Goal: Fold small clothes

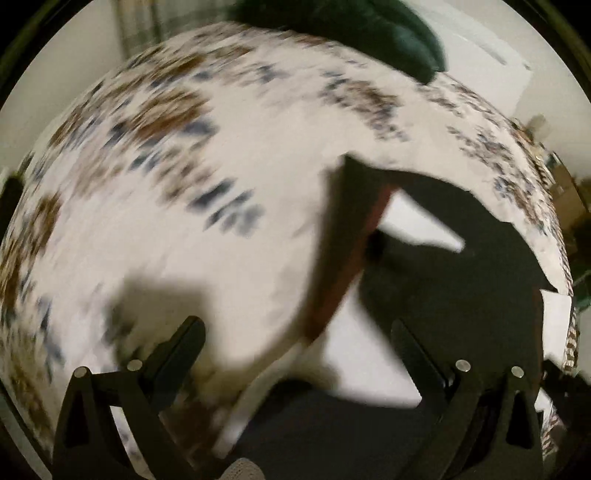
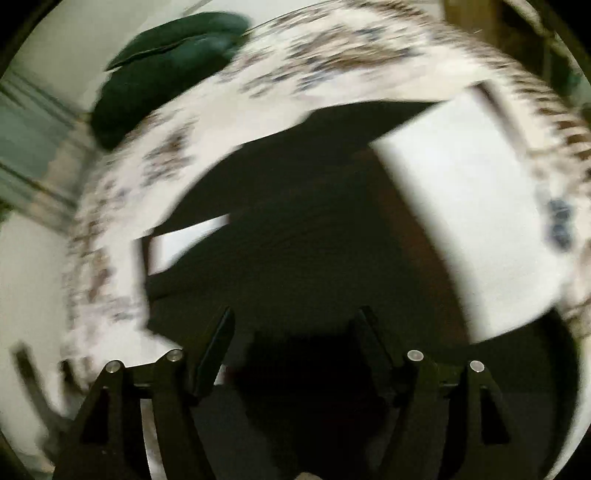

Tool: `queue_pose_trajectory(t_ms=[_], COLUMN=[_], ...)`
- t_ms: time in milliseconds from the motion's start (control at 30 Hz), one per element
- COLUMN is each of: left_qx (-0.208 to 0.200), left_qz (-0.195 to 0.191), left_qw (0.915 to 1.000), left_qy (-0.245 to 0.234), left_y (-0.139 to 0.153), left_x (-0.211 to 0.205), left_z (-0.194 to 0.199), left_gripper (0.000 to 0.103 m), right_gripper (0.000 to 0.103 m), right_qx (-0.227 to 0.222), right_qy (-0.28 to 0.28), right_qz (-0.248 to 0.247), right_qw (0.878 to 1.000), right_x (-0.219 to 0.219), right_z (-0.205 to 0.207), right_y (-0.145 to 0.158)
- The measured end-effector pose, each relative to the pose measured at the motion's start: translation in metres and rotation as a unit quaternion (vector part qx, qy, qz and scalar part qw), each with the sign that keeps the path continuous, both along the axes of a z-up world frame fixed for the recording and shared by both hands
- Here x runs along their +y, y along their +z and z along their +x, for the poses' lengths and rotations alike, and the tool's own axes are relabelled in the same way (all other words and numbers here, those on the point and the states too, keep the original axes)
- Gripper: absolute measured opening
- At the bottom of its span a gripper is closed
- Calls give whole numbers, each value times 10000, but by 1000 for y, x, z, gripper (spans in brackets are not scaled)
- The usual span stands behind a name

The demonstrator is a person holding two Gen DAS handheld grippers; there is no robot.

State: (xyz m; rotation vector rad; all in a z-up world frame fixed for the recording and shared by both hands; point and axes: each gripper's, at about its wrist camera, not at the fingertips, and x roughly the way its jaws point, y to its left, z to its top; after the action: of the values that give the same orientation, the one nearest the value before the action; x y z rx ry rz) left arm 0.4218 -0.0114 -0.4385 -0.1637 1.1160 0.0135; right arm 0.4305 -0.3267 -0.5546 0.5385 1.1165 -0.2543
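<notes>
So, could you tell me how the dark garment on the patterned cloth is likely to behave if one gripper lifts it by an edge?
The dark garment would probably be floppy: it lies flat on the patterned cloth with a thin, folded-looking edge. It looks light for its size, so it should drape and sag rather than hold shape. Blur hides the weave, so I cannot judge slipperiness.

Blurred view onto patterned white cloth covering the surface; dark garment at right; dark green cushion behind. Left gripper jaws apart, empty.
</notes>
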Motion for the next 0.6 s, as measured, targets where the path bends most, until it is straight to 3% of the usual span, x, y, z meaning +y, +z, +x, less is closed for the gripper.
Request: queue_pose_trajectory(t_ms=[67, 167, 267, 433, 500, 600], left_qx=[64, 639, 799, 706, 482, 319], left_qz=[249, 798, 613, 482, 371, 130], left_qw=[9995, 9941, 9939, 9952, 9963, 9960], left_qy=[-202, -374, -447, -484, -615, -819], left_y=[-12, -53, -77, -55, -31, -3], left_x=[-21, -37, -25, -10, -5, 3], left_z=[23, 47, 47, 33, 16, -28], left_gripper=[103, 103, 103, 103, 103, 103], right_gripper=[71, 71, 71, 72, 72, 73], right_qx=[250, 553, 597, 603, 500, 263], right_qy=[-214, -354, -315, -256, -363, -605], right_qz=[-307, -590, -532, -525, -245, 166], right_qw=[9990, 9961, 9963, 9965, 9978, 9977], right_x=[-33, -69, -83, -82, -80, -87], right_z=[-9, -18, -30, -41, -49, -92], right_y=[-18, -41, -53, -47, -30, -1])
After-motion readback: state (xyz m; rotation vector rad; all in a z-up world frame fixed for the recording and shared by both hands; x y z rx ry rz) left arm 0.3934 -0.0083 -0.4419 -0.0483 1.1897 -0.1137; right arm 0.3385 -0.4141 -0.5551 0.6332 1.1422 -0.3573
